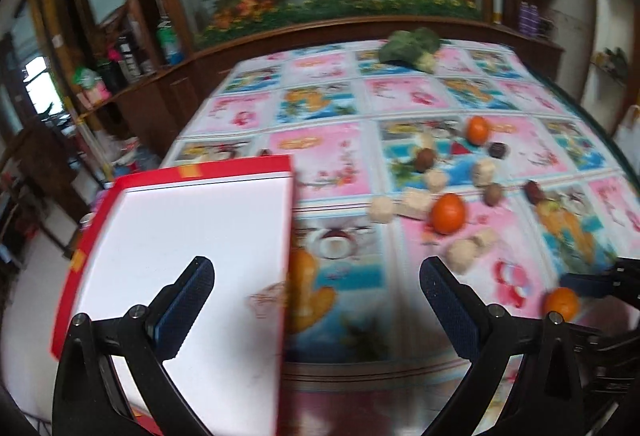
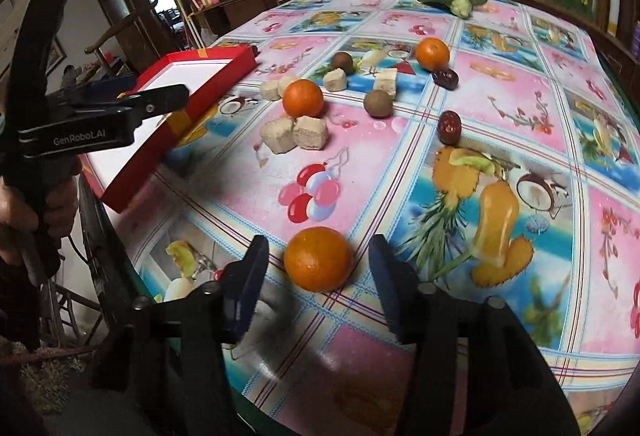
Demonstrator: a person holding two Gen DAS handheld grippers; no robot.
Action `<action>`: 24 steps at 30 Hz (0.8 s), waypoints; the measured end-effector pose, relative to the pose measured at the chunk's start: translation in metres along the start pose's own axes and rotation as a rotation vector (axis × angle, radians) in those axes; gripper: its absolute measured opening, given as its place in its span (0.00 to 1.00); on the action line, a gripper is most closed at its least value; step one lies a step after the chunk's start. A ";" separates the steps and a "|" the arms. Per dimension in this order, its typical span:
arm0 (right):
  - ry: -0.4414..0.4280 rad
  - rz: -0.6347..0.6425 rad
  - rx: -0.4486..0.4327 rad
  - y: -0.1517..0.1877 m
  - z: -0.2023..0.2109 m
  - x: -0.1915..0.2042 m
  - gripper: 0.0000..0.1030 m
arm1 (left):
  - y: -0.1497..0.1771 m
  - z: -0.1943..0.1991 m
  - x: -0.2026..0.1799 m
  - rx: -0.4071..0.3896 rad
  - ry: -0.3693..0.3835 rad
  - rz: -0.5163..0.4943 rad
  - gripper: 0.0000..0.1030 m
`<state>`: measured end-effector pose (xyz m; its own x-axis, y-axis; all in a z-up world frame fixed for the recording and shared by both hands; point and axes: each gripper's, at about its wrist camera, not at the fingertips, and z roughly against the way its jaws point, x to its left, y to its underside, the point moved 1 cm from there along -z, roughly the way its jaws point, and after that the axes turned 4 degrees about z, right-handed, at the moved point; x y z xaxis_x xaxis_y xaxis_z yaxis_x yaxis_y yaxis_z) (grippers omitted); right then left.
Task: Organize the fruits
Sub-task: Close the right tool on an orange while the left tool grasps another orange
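here the nearest orange (image 2: pixel 318 259) sits on the table (image 2: pixel 400 163) right between the spread fingers of the right gripper (image 2: pixel 318 280), neither pad touching it yet. it looks firm and round with a slightly dimpled skin, so it should take a moderate squeeze, but it will likely roll if nudged from one side; closing evenly across its widest middle seems the safest hold. the left gripper (image 1: pixel 316 300) hangs with its fingers wide and empty over the inner edge of the red box (image 1: pixel 180 256), whose white floor is bare. two more oranges (image 2: pixel 303 98), brown round fruits (image 2: pixel 377 103), dark red dates (image 2: pixel 449 127) and pale crumbly blocks (image 2: pixel 294 133) lie scattered farther back, well apart from the box.
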<state>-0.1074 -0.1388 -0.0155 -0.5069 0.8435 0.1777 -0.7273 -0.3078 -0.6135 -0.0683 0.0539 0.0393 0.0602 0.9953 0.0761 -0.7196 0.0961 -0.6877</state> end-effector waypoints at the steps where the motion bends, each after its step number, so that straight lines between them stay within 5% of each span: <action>1: -0.010 0.015 0.007 0.001 0.000 0.003 0.40 | -0.001 -0.001 -0.004 0.009 0.023 -0.007 0.99; 2: -0.003 0.039 0.018 0.001 -0.001 0.006 0.32 | -0.002 -0.003 -0.008 0.019 0.040 -0.010 0.99; 10: -0.029 -0.029 -0.016 -0.006 -0.002 -0.014 0.32 | -0.019 -0.030 -0.037 0.133 0.162 -0.019 0.93; 16: -0.073 -0.102 -0.043 -0.007 -0.001 -0.028 0.32 | -0.025 -0.063 -0.054 0.245 0.220 0.057 0.68; 24: -0.085 -0.114 -0.049 -0.008 -0.002 -0.029 0.32 | -0.029 -0.079 -0.055 0.287 0.272 0.151 0.64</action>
<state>-0.0862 -0.1603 -0.0173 -0.4611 0.8307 0.3119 -0.7601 -0.1883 -0.6220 0.0034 -0.0025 -0.0021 0.0917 0.9689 -0.2297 -0.8957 -0.0206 -0.4442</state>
